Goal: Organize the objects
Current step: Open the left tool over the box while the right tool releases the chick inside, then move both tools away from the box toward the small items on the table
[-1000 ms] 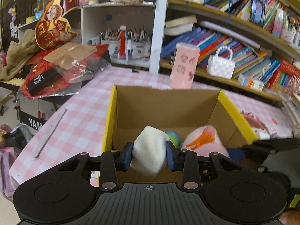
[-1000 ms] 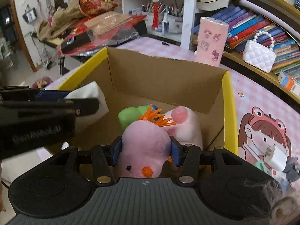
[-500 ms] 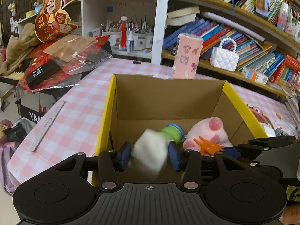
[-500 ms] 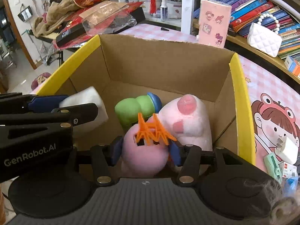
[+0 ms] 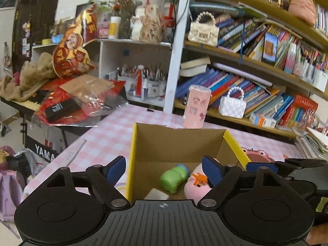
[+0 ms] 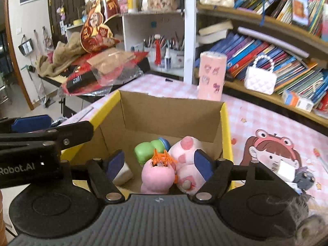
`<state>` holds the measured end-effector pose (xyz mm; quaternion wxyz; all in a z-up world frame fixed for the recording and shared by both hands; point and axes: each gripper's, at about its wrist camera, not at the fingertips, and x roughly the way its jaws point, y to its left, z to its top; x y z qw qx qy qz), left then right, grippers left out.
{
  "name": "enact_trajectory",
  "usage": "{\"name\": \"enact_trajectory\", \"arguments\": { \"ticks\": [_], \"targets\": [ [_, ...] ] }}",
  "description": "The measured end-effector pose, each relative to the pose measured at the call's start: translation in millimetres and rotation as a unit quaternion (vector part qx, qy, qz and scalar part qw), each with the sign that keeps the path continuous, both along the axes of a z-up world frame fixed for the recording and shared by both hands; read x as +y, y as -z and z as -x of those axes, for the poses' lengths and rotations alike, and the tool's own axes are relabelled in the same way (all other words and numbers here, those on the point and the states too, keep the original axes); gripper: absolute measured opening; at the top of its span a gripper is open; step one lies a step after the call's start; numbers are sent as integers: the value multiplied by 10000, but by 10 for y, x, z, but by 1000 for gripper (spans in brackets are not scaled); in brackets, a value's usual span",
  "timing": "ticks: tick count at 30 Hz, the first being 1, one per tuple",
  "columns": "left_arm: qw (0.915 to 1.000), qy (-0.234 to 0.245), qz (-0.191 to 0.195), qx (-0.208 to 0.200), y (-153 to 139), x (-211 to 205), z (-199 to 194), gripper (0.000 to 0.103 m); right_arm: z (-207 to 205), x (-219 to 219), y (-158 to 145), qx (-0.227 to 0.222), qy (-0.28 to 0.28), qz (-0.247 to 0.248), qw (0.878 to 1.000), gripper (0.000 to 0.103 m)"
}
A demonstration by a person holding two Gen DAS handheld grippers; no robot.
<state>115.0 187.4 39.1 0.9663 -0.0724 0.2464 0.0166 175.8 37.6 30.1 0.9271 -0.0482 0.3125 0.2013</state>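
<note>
A cardboard box [image 5: 180, 141] with yellow edges stands on the pink checked table. On its floor lie a green toy [image 5: 174, 178], a pink chick toy with orange hair [image 5: 196, 184] and a white foam block [image 5: 156, 194]. My left gripper [image 5: 164, 169] hangs above the box's near edge, jaws opening, nothing between them. In the right wrist view the box [image 6: 170, 112] also holds a pink pig toy [image 6: 184, 153] beside the chick [image 6: 156, 174], the green toy [image 6: 147, 149] and the white block [image 6: 123, 173]. My right gripper [image 6: 160, 163] is above them, jaws opening, touching none.
A pink cylinder tin [image 5: 196, 108] stands behind the box. Bookshelves with a white handbag [image 5: 232, 106] fill the back and right. Red packages [image 5: 82, 102] are piled on a side table at the left. Small items [image 6: 285, 168] lie on the table to the box's right.
The left gripper let go of the white block and the right gripper let go of the pink chick; both now lie in the box. Both grippers opened, rose and drew back.
</note>
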Motion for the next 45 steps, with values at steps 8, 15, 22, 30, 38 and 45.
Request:
{"name": "enact_trajectory", "arguments": {
  "ticks": [8, 15, 22, 30, 38, 45],
  "targets": [
    [9997, -143, 117, 163, 71, 151, 428, 85, 526, 26, 17, -49, 176, 177, 9997, 76],
    [9990, -132, 166, 390, 166, 174, 763, 87, 931, 2, 97, 28, 335, 304, 9990, 79],
    [9979, -29, 0, 646, 296, 90, 1061, 95, 1343, -110, 220, 115, 612, 441, 9971, 82],
    [9936, 387, -145, 1053, 439, -101, 1253, 98, 1705, -320, 331, 257, 1159, 540, 9915, 86],
    [9897, 902, -298, 1067, 445, -382, 1309, 100, 1871, -604, 361, 373, 1705, 520, 9833, 88],
    [9854, 1259, -251, 1115, 475, -635, 1239, 100, 1945, -862, 373, 432, 2088, 595, 9752, 89]
  ]
}}
